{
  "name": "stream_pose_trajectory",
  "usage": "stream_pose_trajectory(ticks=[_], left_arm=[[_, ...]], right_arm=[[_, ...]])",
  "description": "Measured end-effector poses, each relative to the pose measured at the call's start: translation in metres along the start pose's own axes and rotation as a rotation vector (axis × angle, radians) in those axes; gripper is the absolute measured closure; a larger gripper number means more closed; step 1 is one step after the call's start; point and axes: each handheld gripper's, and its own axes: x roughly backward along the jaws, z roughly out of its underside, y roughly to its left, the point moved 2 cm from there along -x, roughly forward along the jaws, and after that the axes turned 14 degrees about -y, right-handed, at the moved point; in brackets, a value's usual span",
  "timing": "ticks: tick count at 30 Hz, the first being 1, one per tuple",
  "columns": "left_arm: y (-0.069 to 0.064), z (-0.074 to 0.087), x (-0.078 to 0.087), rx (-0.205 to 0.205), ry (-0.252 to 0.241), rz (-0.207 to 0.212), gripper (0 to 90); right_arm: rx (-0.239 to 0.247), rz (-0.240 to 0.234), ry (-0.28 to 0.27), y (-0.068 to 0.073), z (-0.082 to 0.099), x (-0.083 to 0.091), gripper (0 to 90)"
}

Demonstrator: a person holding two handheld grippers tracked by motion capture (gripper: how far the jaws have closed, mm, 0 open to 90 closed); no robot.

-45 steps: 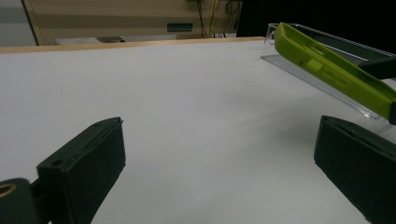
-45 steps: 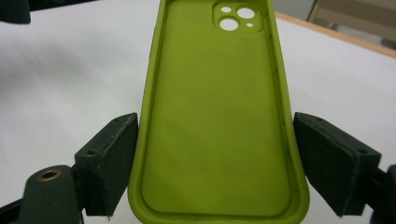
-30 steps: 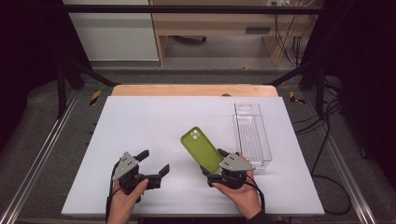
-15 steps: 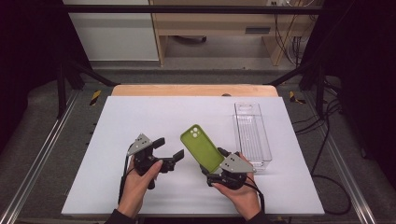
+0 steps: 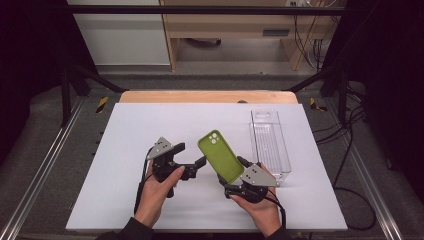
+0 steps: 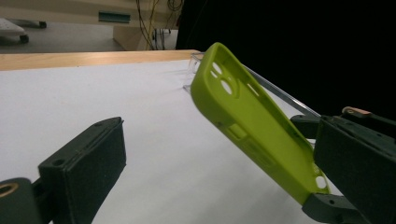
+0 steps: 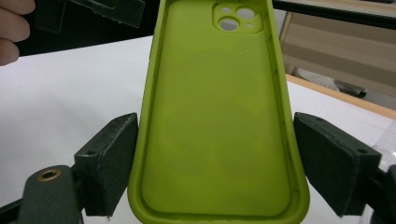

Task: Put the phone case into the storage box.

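At frame center, the right gripper [image 5: 235, 176] clamps the green phone case [image 5: 220, 155] by its lower end; the left gripper [image 5: 197, 165], jaws wide apart, sits just left of it.

Each hand-held gripper is black, with a grey three-cornered plate on top: the left hand-held gripper [image 5: 192, 167] sits at about 9 o'clock of the right hand-held gripper [image 5: 235, 176]. Their jaws carry thick, square-edged black pads with small screw holes, and a brass-coloured rivet shows at each base. Thin black cables trail along dark sleeves.
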Motion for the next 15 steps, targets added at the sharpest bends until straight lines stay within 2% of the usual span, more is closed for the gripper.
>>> stream_pose_trajectory(ticks=[5,9,12,15], left_arm=[[0.0009,-0.0016,-0.0029,0.015,0.000,0.006,1.8],[0.0010,-0.0024,-0.0046,0.064,0.007,0.023,1.9],[0.0015,-0.0037,-0.0044,0.070,0.004,0.008,2.6],[0.0011,-0.0043,-0.0053,0.087,0.003,0.019,3.1]], right_arm=[[0.000,0.004,-0.009,0.0015,-0.0004,-0.0007,17.3],[0.001,-0.002,-0.009,0.0038,0.0002,-0.0004,17.3],[-0.002,-0.007,-0.015,0.0058,-0.0012,-0.0001,17.3],[-0.009,-0.008,-0.028,0.0062,-0.0019,-0.0004,17.3]])
